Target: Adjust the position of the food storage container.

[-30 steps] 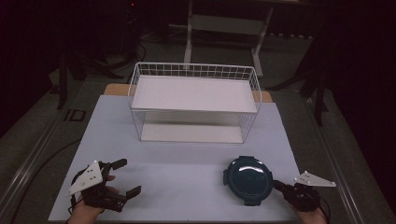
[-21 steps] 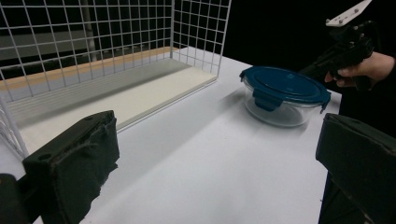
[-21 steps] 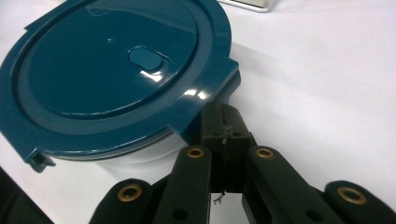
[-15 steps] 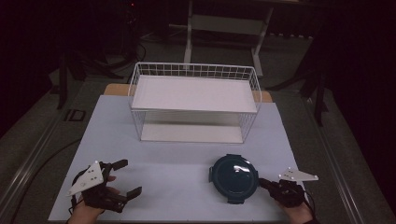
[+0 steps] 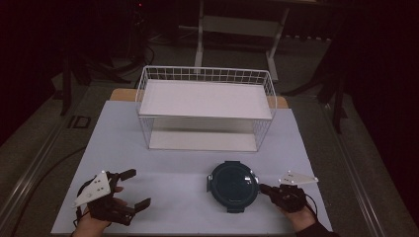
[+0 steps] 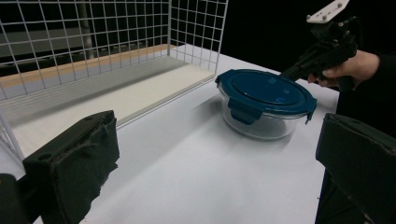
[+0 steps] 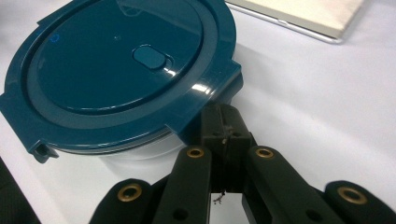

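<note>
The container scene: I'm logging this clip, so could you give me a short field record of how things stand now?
container: round glass bowl with dark blue clip lid, closed, on the white table
rack: white wire shelf rack, behind the container, apart from it
right gripper: jaws shut, tips against the lid's edge clasp; grip on it cannot be told
left gripper: open, holding nothing, at the table's near left

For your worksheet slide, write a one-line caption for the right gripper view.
Closed right gripper pressing its tips against a latch of the blue lid on a round glass container, white table beneath.
</note>
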{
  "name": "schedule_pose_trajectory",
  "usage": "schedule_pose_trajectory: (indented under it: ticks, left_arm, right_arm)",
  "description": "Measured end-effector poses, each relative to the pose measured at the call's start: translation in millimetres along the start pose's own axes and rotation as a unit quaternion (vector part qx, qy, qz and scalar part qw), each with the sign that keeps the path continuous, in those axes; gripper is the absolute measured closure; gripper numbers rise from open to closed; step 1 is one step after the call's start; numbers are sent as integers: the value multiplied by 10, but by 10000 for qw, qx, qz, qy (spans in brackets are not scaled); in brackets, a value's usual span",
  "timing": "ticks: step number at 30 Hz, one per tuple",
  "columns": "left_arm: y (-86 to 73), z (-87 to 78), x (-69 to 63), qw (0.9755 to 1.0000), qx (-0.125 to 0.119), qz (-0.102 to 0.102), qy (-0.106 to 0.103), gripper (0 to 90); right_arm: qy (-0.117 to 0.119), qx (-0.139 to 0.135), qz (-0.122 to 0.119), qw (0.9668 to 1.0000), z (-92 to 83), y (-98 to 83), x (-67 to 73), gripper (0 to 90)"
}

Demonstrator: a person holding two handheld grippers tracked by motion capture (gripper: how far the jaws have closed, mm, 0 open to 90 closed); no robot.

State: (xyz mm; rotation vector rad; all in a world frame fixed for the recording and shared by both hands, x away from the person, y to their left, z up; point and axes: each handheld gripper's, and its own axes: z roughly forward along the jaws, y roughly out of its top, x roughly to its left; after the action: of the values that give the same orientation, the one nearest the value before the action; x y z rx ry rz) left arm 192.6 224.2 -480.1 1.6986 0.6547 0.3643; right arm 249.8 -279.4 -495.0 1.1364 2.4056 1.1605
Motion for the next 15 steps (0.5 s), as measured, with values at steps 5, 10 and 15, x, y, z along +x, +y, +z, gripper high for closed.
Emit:
schedule_pose_trajectory:
  ticks: [5, 10, 15]
  left_arm:
    - [-2, 1, 2, 10000, -2, -11, -6, 0]
    - [-3, 3, -2, 10000, 11, -4, -16, 0]
    - [-4, 8, -2, 10000, 14, -8, -19, 0]
  right_arm:
    - [86, 15, -83, 9999, 78, 63, 36, 900]
    - [169, 33, -128, 9998, 124, 98, 74, 900]
    - [195, 41, -160, 9997, 167, 129, 118, 900]
